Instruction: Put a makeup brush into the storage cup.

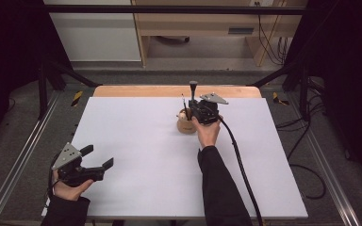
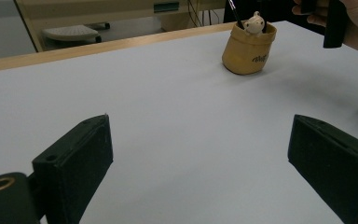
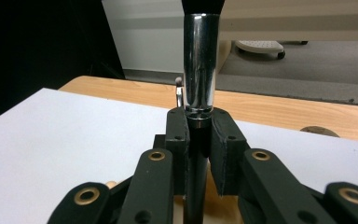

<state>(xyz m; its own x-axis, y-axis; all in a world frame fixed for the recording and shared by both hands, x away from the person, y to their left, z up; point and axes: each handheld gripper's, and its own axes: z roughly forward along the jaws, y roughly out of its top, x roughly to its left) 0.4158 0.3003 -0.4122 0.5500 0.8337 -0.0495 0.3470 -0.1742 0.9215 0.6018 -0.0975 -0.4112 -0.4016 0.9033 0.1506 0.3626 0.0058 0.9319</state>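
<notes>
Where the right claw [image 3: 198, 140] pinches: brush [image 3: 200, 65] upright between jaws.

Dark print on side of tan pot [image 2: 248, 51], too small/blurred to read; no other text.

A tan holder [image 2: 249, 49] with dark lettering is seen on the white counter [image 1: 146, 155], whose far edge is light wood. A cream figure [image 2: 254, 22] sits inside the holder. Above it, a black-handled brush [image 3: 199, 93] with a shiny silver ferrule is gripped by a black claw [image 3: 199, 135].
</notes>
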